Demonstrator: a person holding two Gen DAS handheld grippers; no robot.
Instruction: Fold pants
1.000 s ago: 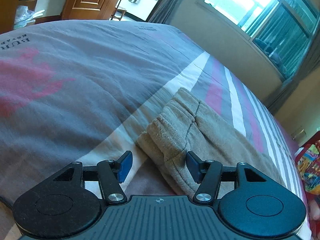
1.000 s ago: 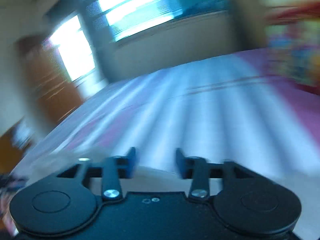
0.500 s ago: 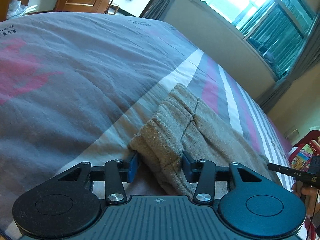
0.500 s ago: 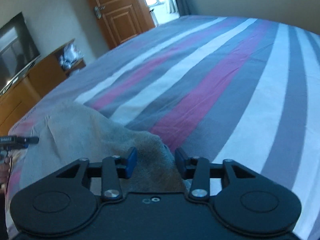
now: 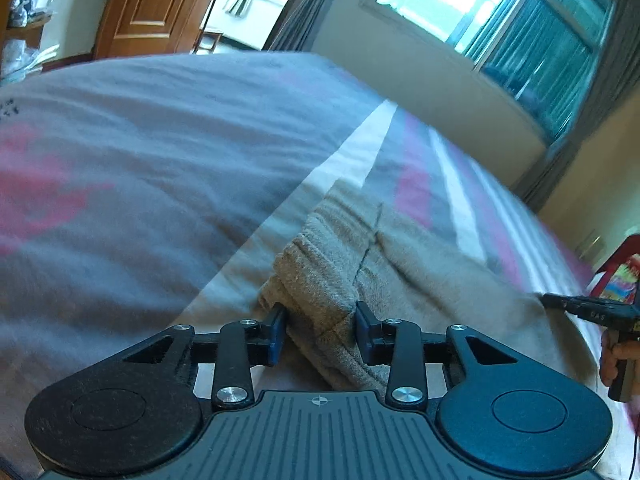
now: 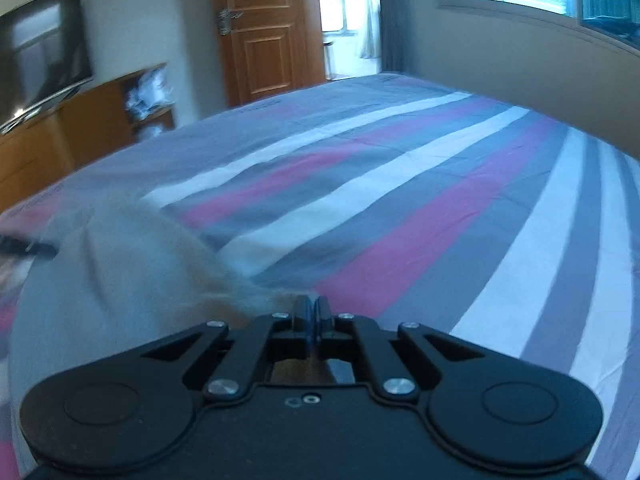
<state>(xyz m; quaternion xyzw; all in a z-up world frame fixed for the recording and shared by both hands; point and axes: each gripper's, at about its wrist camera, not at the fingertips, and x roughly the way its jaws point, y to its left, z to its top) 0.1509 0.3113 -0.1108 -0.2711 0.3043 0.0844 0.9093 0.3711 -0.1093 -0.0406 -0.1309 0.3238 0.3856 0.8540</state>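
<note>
Beige fleece pants (image 5: pixel 360 264) lie on the striped bed; the ribbed waistband end is nearest in the left wrist view. My left gripper (image 5: pixel 320 330) is open, its blue pads on either side of the waistband corner. In the right wrist view the pants (image 6: pixel 120 264) appear blurred at lower left. My right gripper (image 6: pixel 311 316) is shut on a pinch of the pants' edge. The right gripper also shows in the left wrist view (image 5: pixel 592 312), at the pants' far end.
The bed cover (image 6: pixel 400 184) has grey, white and pink stripes. A wooden door (image 6: pixel 268 28), a TV (image 6: pixel 40 48) on a wooden cabinet and a window (image 5: pixel 520 24) surround the bed. A colourful red item (image 5: pixel 624 280) stands beside the bed at right.
My right gripper has closed on the pants' edge. My left gripper has moved forward, so that the waistband corner lies between its open pads.
</note>
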